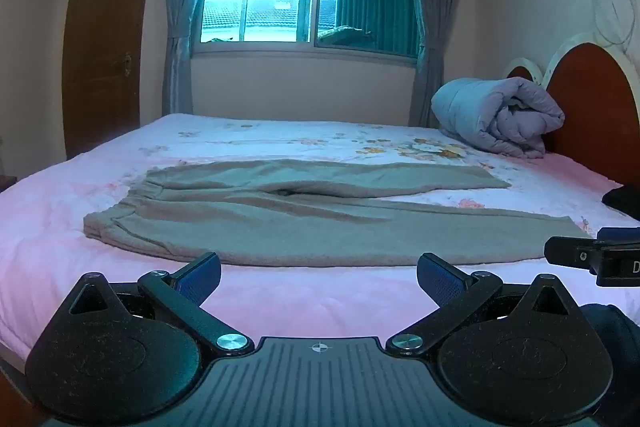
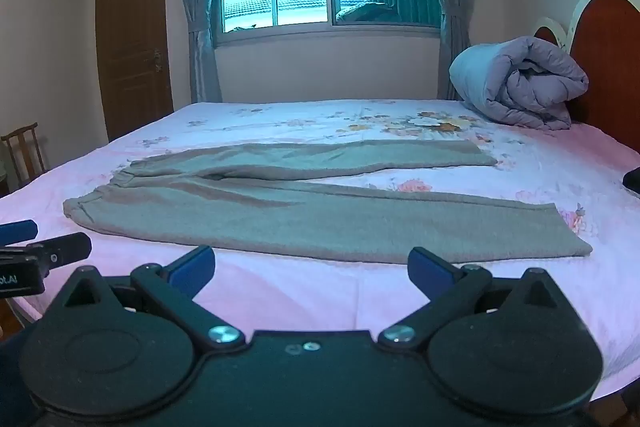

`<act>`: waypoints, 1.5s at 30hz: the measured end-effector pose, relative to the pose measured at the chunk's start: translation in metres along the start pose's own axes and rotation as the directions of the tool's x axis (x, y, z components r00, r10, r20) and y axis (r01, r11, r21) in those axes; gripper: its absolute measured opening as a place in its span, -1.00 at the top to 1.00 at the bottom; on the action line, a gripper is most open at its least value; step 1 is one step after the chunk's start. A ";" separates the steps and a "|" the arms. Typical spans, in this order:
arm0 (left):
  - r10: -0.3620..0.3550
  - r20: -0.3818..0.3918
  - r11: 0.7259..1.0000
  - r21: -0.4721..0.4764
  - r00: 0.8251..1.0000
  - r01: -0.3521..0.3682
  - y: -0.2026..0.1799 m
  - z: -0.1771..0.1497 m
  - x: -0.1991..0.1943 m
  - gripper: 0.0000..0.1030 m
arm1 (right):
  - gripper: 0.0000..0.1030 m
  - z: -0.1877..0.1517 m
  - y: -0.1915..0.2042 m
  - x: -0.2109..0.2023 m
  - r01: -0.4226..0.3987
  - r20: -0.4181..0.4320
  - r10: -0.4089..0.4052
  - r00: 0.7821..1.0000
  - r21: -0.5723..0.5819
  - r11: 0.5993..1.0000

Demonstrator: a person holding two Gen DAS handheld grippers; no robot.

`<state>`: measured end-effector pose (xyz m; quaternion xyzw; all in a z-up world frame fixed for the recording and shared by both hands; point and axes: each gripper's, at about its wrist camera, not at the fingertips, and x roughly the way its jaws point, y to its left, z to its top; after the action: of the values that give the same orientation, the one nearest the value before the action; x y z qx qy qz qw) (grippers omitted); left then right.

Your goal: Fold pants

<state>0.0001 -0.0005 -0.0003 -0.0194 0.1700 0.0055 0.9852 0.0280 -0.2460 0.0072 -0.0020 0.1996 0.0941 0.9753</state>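
Grey-brown fleece pants point(image 1: 280, 223) spread flat on pink floral bedsheet point(image 1: 280, 299), long axis running left to right. Elasticated waistband at left, both legs reaching right toward the red-brown headboard point(image 1: 592, 99). Legs splayed: far leg angles away, near leg runs along the near bed edge, a wedge of sheet showing between the cuffs. No fold made; laid out this way, I judge, so one leg can be carried over the other first.

Left gripper point(image 1: 319, 273), black with blue pads, hovers just short of the near leg's edge, toward the waistband half. Jaws spread wide, nothing between them. Right gripper point(image 2: 311, 267), same build, hovers just short of the near leg nearer the cuff, jaws also wide, empty. Each gripper's tip shows at the edge of the other's view, so they sit side by side, spaced along the garment — likely set to pinch the near edge at two places.

Rolled lilac quilt point(image 2: 520, 87) far right, against headboard, well apart from pants. Dark item point(image 1: 624, 201) at right edge, unidentifiable.
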 end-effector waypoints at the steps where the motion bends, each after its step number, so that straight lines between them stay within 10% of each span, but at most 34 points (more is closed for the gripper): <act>1: 0.000 -0.001 1.000 0.001 1.000 0.000 0.000 0.000 0.000 -1.00 | -0.89 0.001 0.000 0.000 0.000 -0.004 0.000 1.000 0.001 1.000; 45: 0.003 -0.028 1.000 0.016 1.000 -0.002 -0.002 -0.002 0.011 -1.00 | -0.89 -0.001 -0.013 0.013 0.001 -0.034 0.000 0.999 0.035 0.999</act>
<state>0.0099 -0.0028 -0.0055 -0.0114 0.1840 0.0051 0.9828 0.0416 -0.2563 0.0006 0.0134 0.2176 0.0902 0.9718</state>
